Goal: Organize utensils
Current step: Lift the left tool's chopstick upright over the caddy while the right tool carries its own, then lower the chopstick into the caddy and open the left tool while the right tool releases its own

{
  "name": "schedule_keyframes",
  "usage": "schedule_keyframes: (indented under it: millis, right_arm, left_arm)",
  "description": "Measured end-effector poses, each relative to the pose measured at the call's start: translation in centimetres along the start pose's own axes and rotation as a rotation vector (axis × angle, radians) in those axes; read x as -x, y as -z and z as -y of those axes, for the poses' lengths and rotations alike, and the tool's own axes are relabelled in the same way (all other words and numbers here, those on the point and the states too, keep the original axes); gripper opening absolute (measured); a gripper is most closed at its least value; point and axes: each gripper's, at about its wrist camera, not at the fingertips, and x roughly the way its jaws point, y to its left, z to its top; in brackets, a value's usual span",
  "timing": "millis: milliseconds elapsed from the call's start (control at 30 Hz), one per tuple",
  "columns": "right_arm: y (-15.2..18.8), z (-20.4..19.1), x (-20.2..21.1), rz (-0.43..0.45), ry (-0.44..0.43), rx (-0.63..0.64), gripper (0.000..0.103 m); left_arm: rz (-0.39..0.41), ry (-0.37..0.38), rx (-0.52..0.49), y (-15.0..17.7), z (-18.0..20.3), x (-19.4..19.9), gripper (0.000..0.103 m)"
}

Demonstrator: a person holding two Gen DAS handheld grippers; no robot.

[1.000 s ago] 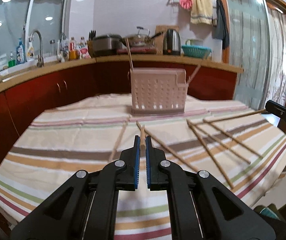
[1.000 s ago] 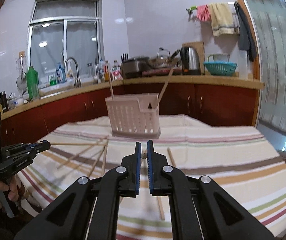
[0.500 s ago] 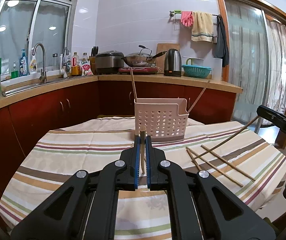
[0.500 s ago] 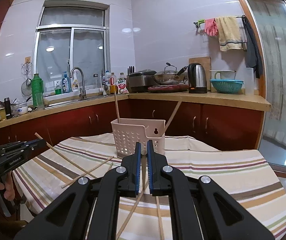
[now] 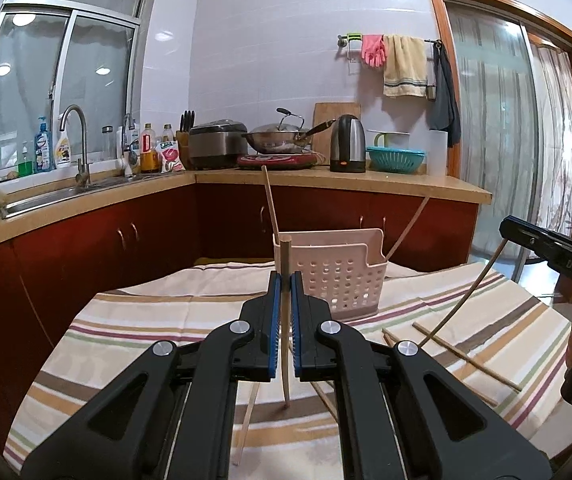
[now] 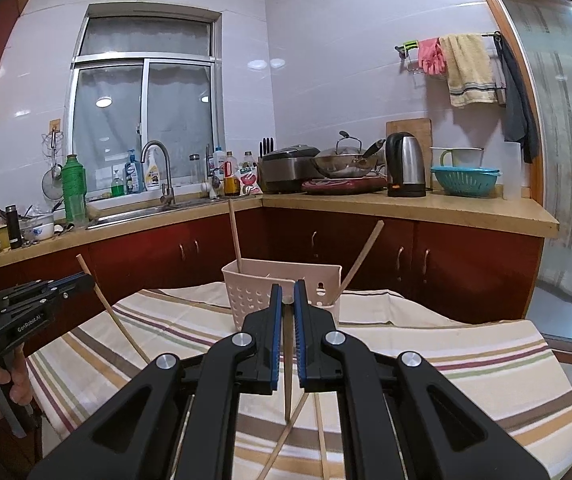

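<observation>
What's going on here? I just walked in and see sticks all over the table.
A person is tidying chopsticks into the pink slotted basket on the striped tablecloth. Each hand works a two-finger tool: the left tool is shut on one chopstick, and the right tool is shut on another chopstick. Both are off the table, facing the basket, which already holds two sticks. Several more chopsticks lie on the cloth.
</observation>
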Motion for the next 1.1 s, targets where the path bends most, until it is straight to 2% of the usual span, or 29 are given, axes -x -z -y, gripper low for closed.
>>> schedule_keyframes:
  millis: [400,700,1100]
  right_arm:
    - [-1.3,0.0,-2.2,-0.019,0.001,-0.004,0.007]
    - [-3.0,0.1,-3.0,-0.014,-0.007,-0.007,0.007]
    - [-9.6,1.3,-4.2,0.124,-0.010,0.016,0.007]
  left_arm:
    - [0.009,0.015,0.011,-1.4,-0.4,-2.4,0.006]
    - [0.046,0.052,0.031,-4.2,-0.8,-3.2,0.006]
    - [0.198,0.075,-0.012,-10.9,0.0,-3.8,0.006]
